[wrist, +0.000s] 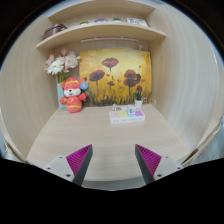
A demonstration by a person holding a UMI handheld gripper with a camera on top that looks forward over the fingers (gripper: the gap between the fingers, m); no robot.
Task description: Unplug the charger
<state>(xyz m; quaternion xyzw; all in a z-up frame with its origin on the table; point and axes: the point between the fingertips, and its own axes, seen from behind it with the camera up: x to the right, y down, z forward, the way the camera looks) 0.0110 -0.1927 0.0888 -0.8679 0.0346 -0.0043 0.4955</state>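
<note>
This looks like a cosy corner in a home, maybe a child's room. Ahead of the claw's two fingers lies a smooth, pale wooden desk top with light walls curving around it. Far beyond the fingers, at the back, hangs a bright yellow picture with big red poppy flowers. Beyond the left finger sits a small orange and white stuffed toy, and behind it stand pale pink and white flowers. Beyond the right finger lies a small flat box with colourful print. High above everything run two pale wooden shelves holding small things too tiny to make out.
</note>
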